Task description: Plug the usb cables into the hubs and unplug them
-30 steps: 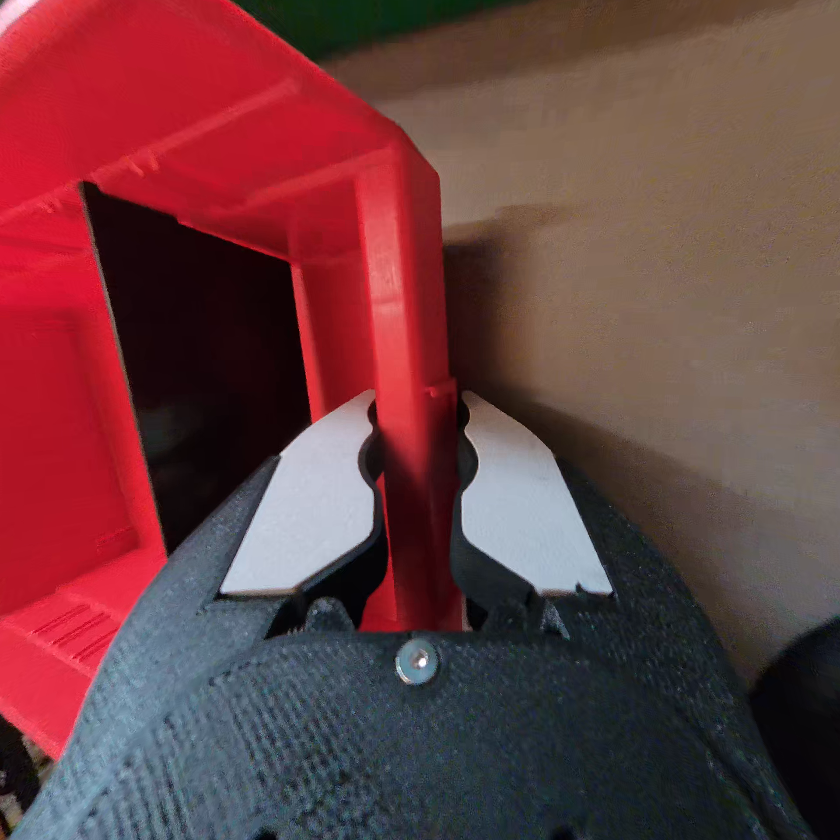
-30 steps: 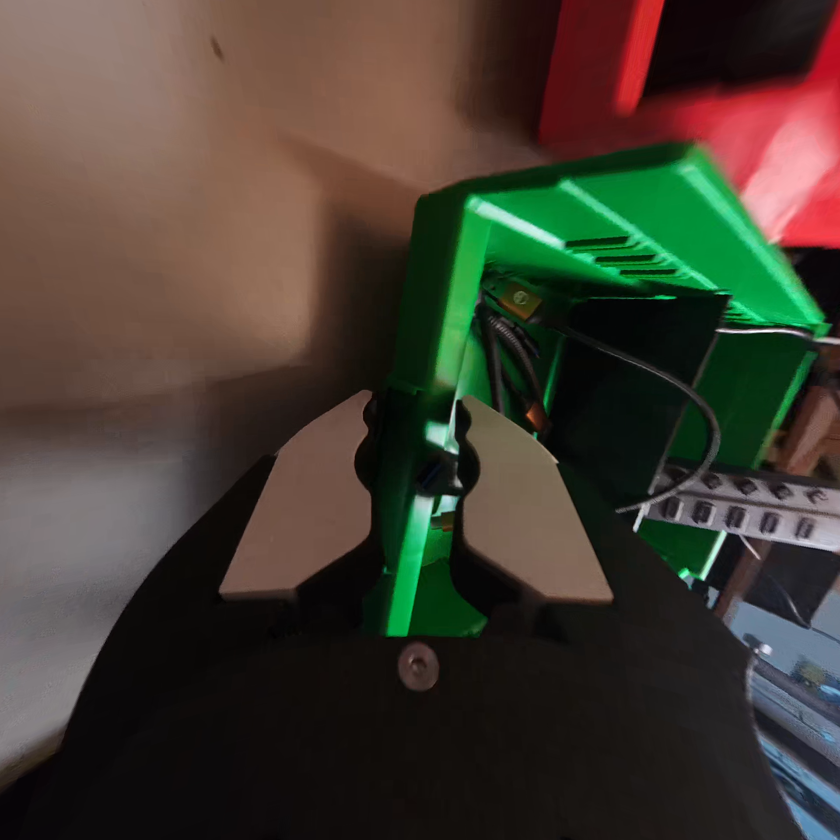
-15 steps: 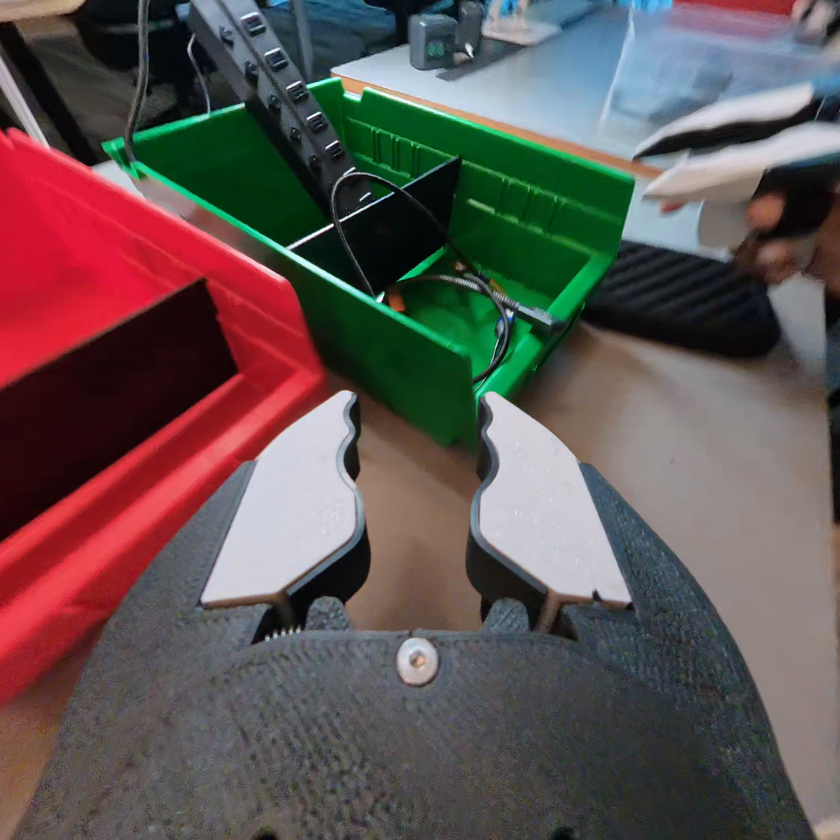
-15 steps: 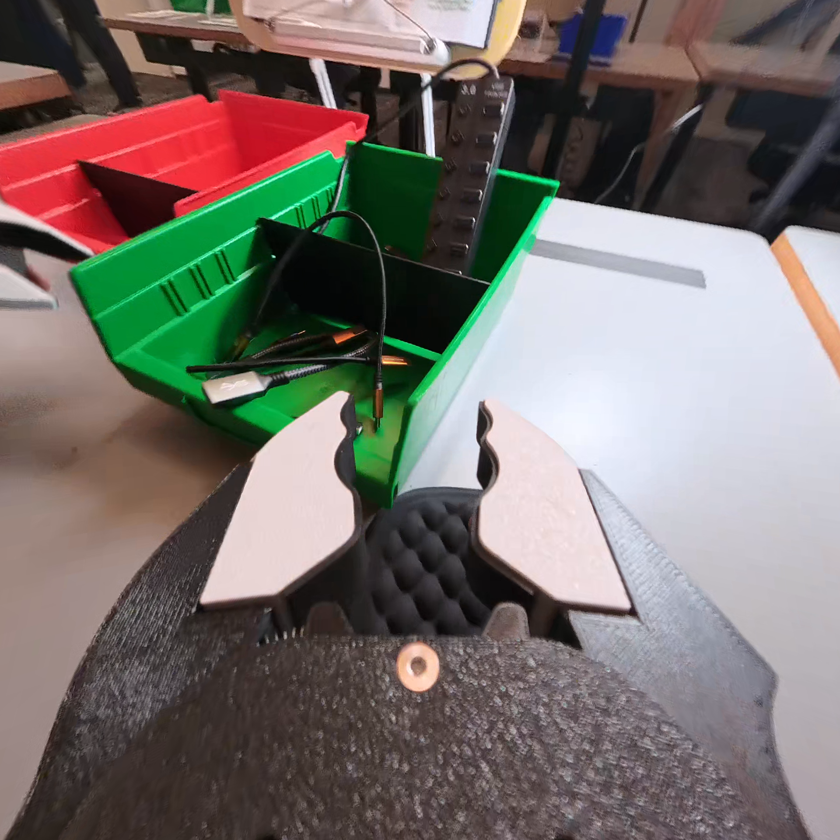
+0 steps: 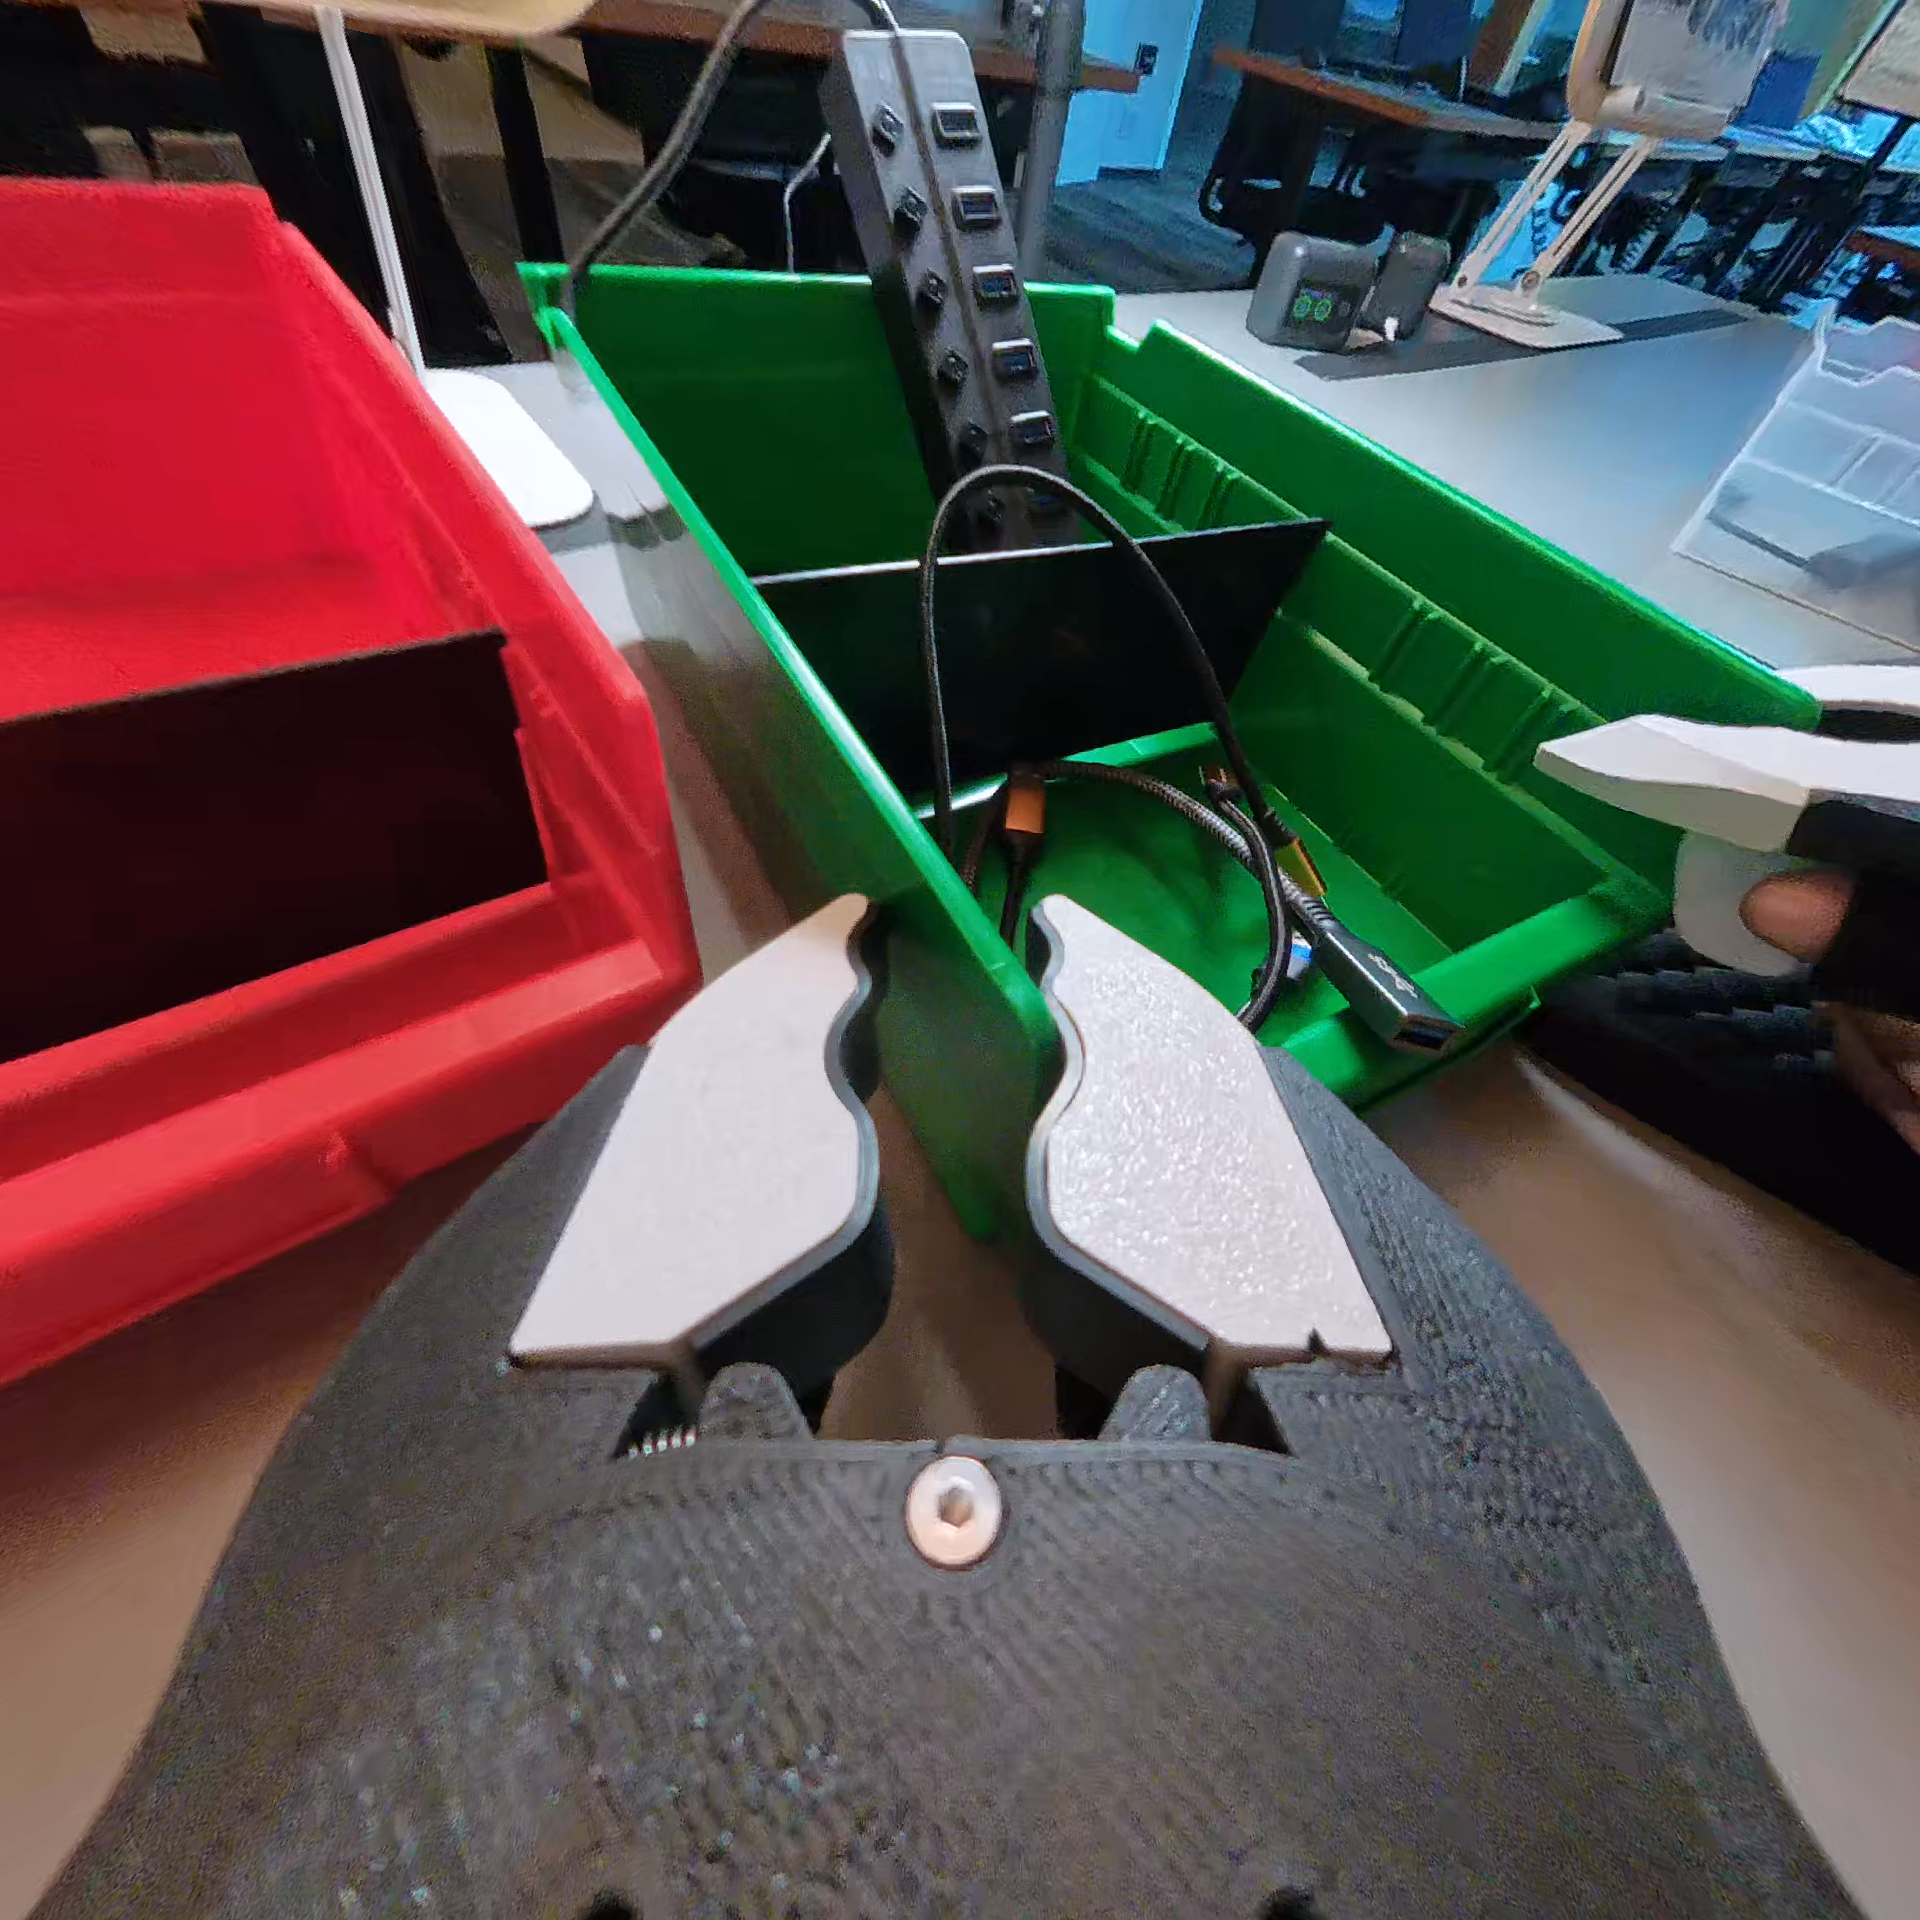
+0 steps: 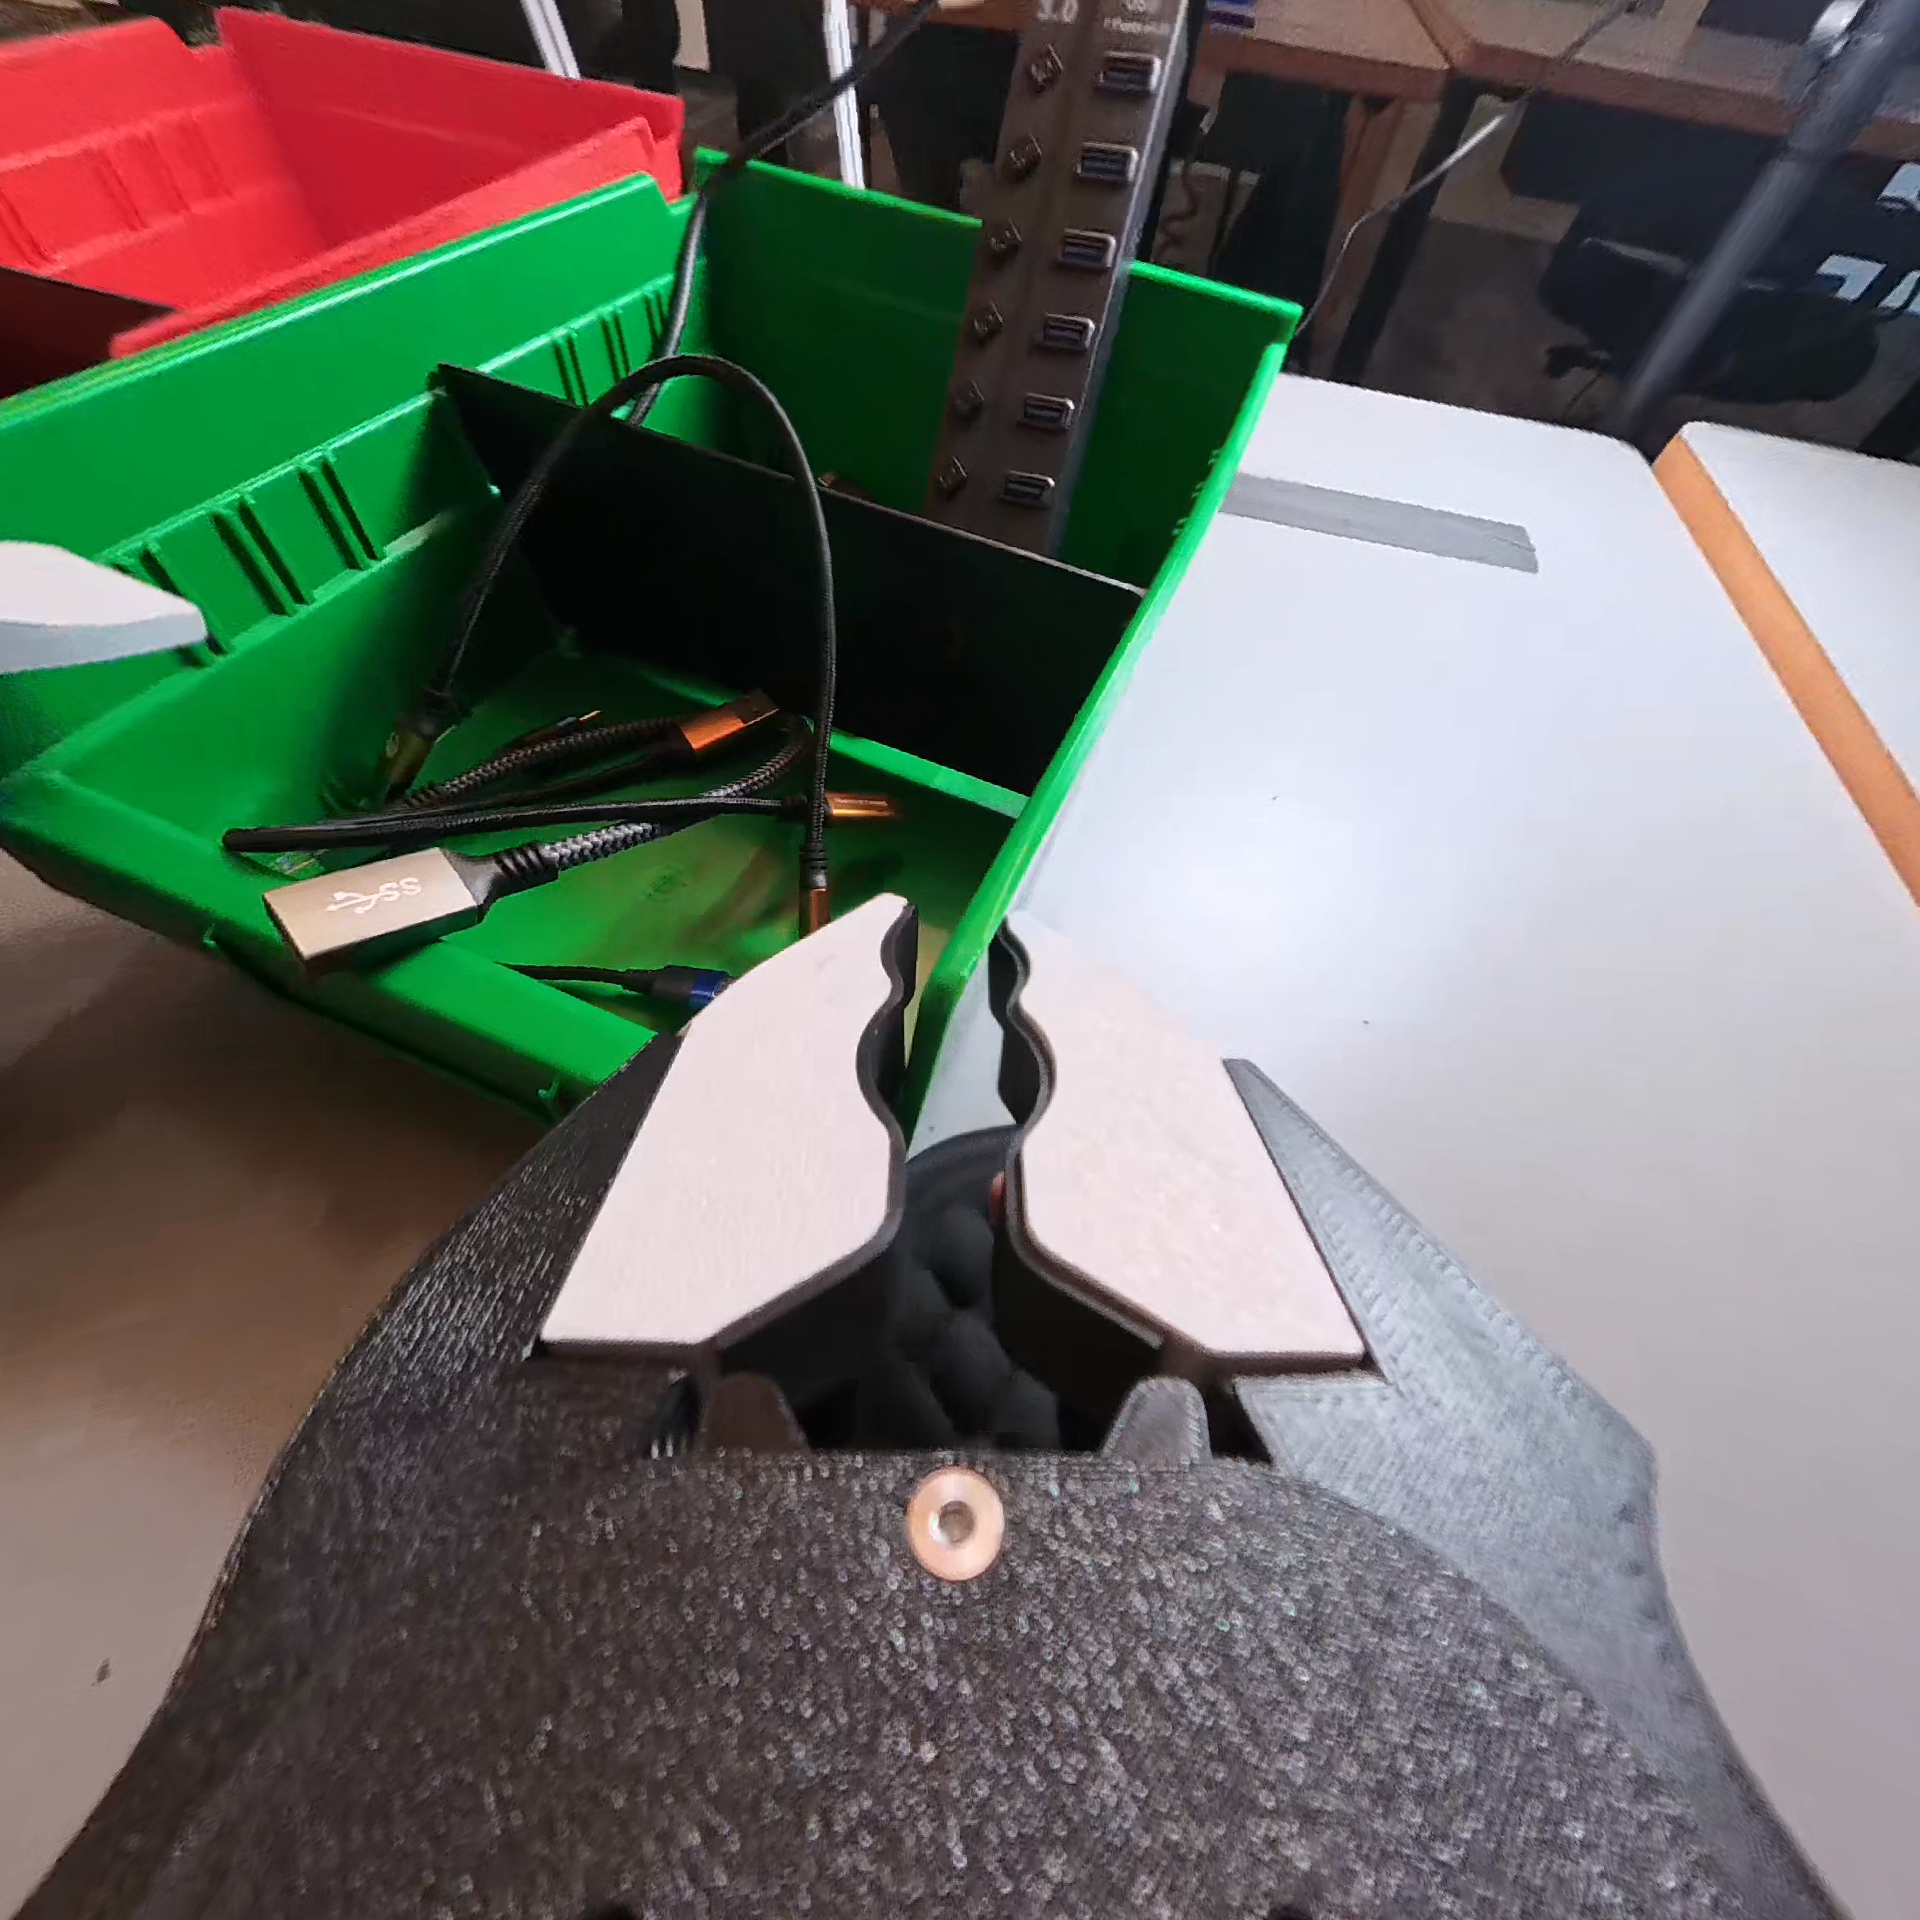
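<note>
Desk (image 6: 1455, 831): pale and flat, carrying both bins.
Red bin (image 5: 312, 1091): sits left of the green one, just beside it, with a dark divider inside; nothing else seen in it.
Green bin (image 5: 1403, 644): holds everything the task needs; split by a black divider (image 5: 1039, 644) into a far and a near compartment.
Hub (image 5: 956, 260): long dark strip of ports, leaning upright in the far compartment and rising above the rim.
Left claw (image 5: 951, 935): clenched across the near end of the bin's left wall, the green plastic filling the gap between the fingers.
Right claw (image 6: 951, 925): clenched on the near end of the bin's right wall.
Cables (image 6: 623, 790): loose tangle on the floor of the near compartment; one thin black loop arches up over the divider.
Silver plug (image 6: 374, 904): rests on the bin's low front lip, pointing outward, free of any port.
Progress: judged very early; no plug visibly seated in the hub's ports, no cable in either claw, all plugging and unplugging left to do.
Left wrist view only: red bin's near wall and divider, black foam pad (image 5: 1662, 1039) beside the bin's front corner.
Right wrist view only: blue-tipped plug (image 6: 696, 982) low in the bin, open desk to the right.
</note>
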{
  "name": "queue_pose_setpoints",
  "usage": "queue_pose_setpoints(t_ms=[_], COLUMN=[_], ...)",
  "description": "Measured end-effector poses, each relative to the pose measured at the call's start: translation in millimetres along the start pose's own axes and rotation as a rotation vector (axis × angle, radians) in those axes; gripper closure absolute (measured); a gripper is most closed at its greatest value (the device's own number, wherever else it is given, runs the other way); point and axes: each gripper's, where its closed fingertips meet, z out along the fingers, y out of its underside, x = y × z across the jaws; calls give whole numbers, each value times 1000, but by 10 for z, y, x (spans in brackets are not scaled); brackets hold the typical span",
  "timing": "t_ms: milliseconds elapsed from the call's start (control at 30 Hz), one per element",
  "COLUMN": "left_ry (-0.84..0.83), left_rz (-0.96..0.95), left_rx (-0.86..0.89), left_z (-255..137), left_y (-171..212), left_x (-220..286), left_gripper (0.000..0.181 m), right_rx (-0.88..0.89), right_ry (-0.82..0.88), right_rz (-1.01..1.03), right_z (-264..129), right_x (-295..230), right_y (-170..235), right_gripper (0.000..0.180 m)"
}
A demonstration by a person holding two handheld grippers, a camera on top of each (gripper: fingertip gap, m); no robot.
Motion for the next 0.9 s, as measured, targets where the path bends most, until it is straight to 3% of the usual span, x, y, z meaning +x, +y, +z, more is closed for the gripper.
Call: queue_pose_setpoints(t_ms=[33,300,500,667,900], left_ry=[-4,-30,-233,-494,-717], left_rz=[15,69,110,72,-38], left_rx=[14,200,272,249,149], left_z=[-39,-748,-1715,-2597,-3378], left_y=[-44,-802,-1221,-1091,-501], left_x=[14,10,-632,-1454,-2331], left_gripper=[157,161,161,164,167], right_rx=[17,223,346,335,227], right_ry=[9,-9,-213,-421,-653], right_rz=[-10,-140,-181,-222,-240], right_z=[-71,-703,-576,-136,359], right_x=[-20,-386,-1300,-2426,-3695], right_y=[-42,-982,-1710,-1932,-1671], right_gripper=[166,163,162,163,163])
